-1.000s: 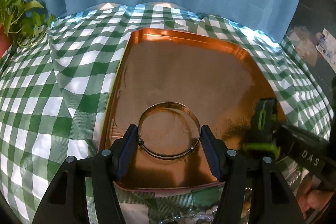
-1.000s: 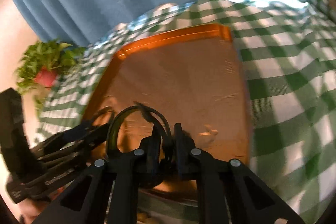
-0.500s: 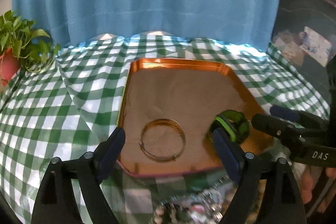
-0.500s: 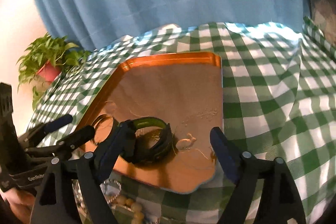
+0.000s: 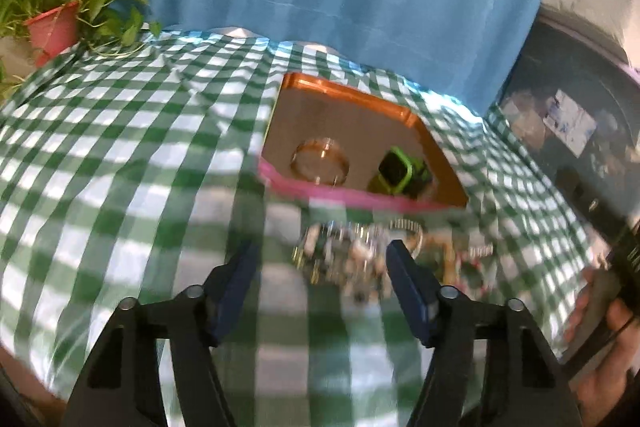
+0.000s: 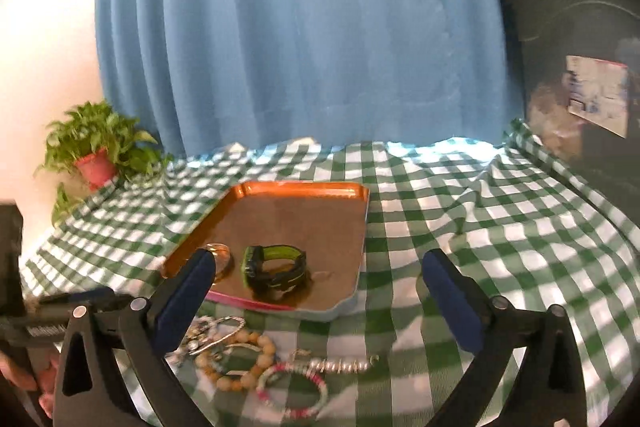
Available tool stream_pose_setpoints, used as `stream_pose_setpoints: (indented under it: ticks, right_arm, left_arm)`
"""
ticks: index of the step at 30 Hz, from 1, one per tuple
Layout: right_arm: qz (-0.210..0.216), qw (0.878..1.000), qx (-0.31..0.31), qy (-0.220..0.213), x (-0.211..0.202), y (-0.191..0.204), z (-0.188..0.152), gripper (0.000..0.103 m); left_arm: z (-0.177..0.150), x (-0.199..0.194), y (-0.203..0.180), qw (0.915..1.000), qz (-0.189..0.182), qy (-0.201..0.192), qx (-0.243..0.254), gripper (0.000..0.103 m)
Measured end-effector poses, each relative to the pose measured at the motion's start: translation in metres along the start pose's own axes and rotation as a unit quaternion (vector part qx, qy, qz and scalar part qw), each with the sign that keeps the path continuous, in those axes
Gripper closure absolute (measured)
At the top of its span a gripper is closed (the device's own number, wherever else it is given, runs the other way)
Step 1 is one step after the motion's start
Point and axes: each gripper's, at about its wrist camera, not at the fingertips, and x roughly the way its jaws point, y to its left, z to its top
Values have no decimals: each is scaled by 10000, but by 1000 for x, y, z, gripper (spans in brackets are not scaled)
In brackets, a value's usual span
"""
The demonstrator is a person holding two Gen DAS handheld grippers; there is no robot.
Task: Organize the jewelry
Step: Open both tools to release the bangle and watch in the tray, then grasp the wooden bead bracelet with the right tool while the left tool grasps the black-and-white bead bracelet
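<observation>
A copper tray point(image 5: 348, 99) point(image 6: 304, 187) lies on the green checked cloth. On its near part rest a thin metal bangle point(image 5: 320, 163) point(image 6: 220, 255) and a green and black watch point(image 5: 400, 173) point(image 6: 276, 265). A pile of loose jewelry point(image 5: 352, 251) lies on the cloth in front of the tray: a wooden bead bracelet point(image 6: 240, 355), a pink and white bracelet point(image 6: 292, 391) and a silver chain point(image 6: 340, 363). My left gripper point(image 5: 320, 267) hovers near the pile, jaws closing with nothing pressed between them. My right gripper point(image 6: 318, 267) is empty, its jaws opening wide.
A potted plant point(image 5: 56, 23) point(image 6: 96, 163) stands at the table's far left corner. A blue curtain point(image 6: 304, 47) hangs behind the table, with dark furniture point(image 6: 580, 39) at the right. A person's hand point(image 5: 600, 311) holds the other tool at the lower right.
The left gripper let go of the bangle and the right gripper let go of the watch; both now lie on the tray. Both grippers drew back and up from the tray.
</observation>
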Motion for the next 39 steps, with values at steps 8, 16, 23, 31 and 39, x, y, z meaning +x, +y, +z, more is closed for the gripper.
stream_pose_setpoints:
  ticks: [8,16,23,31,39]
  right_arm:
    - [-21,9998,-106,171,-32,3,-51,0]
    - [1148,9883,51,1000,20,6,-54,0]
    - [838,9817,-514,1634,76,26,-56,82]
    - [914,9731,-352,2084,101,20,-58,86]
    - [1049,9732,-265,2031,97,17,-59,92]
  left_arm:
    - [-36,-1,-6,9988,-164,393,236,54]
    - [-7,26,-9,9977,-151,400,531,70]
    - [13,55,5,9978,66,457,477,73]
    - [15,70,-2,9946,-132,618,826,76]
    - [17,65,-2,9954,-113,543,787,95]
